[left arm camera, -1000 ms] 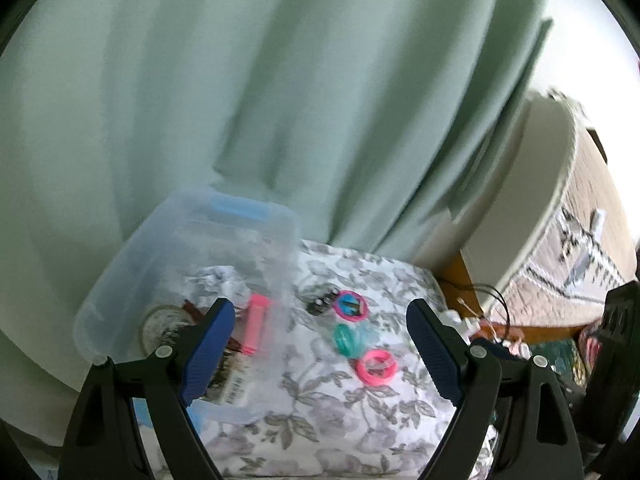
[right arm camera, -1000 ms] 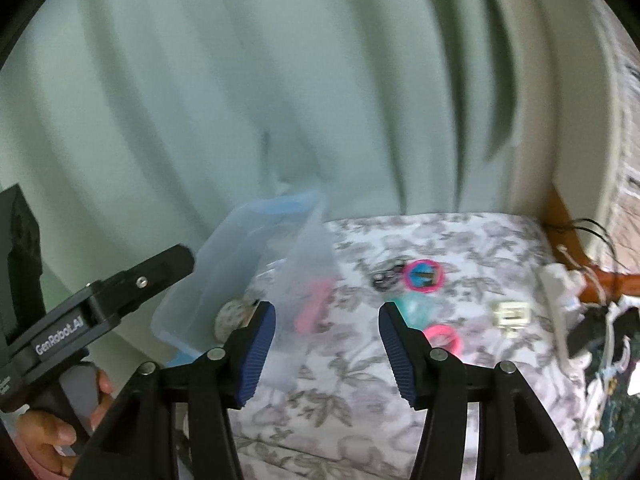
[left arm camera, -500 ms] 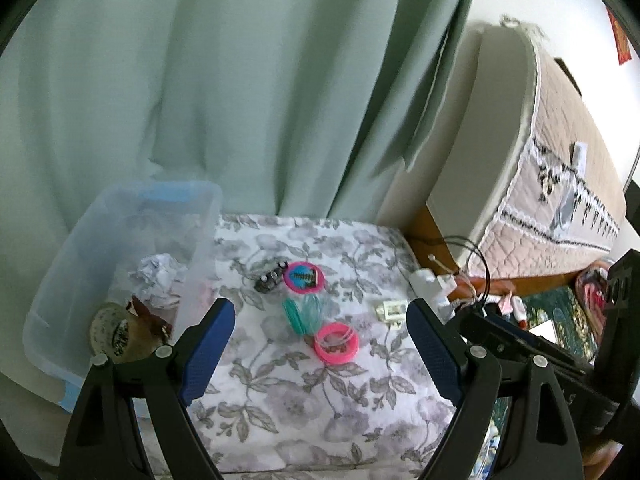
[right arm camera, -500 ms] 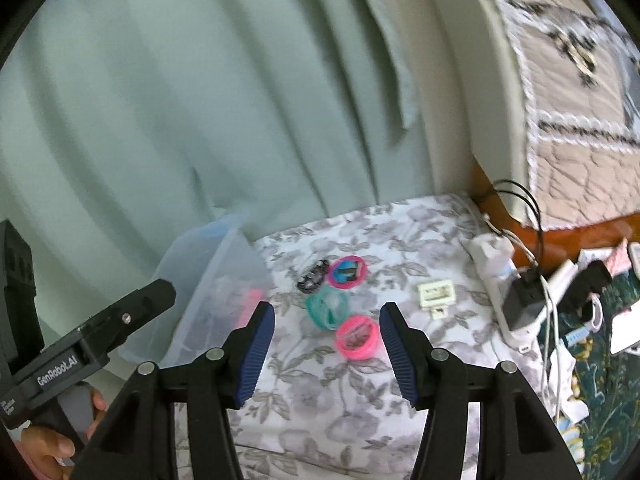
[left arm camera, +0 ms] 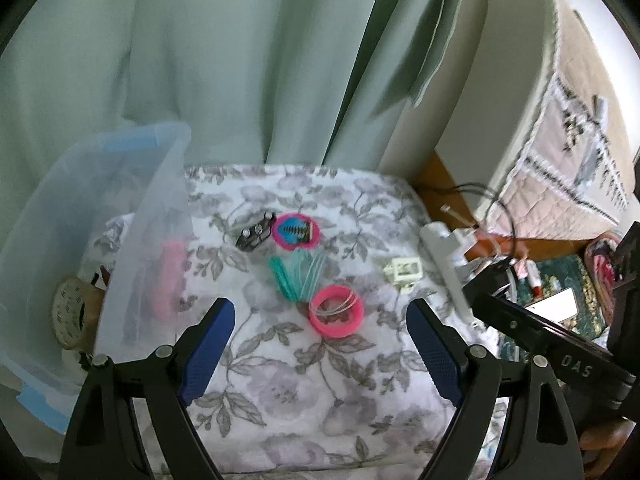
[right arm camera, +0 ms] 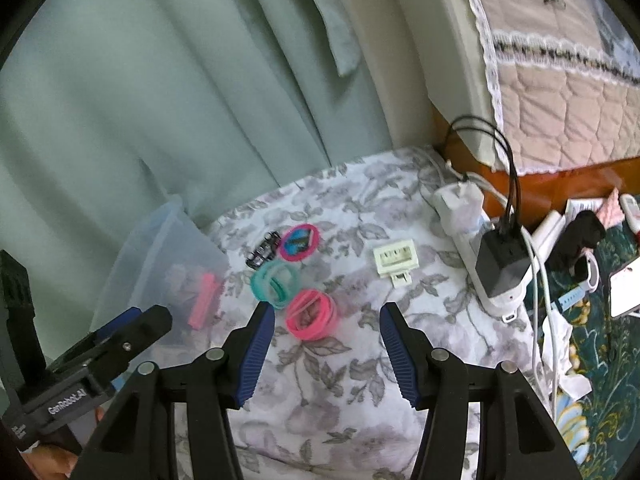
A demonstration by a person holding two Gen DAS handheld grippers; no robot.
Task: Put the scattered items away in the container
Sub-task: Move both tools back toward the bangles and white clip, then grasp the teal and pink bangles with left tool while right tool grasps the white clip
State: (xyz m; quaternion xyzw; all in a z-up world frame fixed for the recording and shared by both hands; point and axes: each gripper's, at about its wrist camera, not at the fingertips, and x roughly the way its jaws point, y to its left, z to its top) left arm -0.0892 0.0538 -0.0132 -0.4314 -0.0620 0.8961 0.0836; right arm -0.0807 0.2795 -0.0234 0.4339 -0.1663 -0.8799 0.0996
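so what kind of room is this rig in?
Most likely a bedroom at home. A bed with a quilted, lace-edged cover stands to the right, a green curtain hangs behind, and a power strip with chargers lies beside the floral-cloth surface that holds the clear plastic bin.

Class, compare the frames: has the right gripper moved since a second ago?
Yes. The right gripper has swung rightward, away from the clear container, toward the pink bands.
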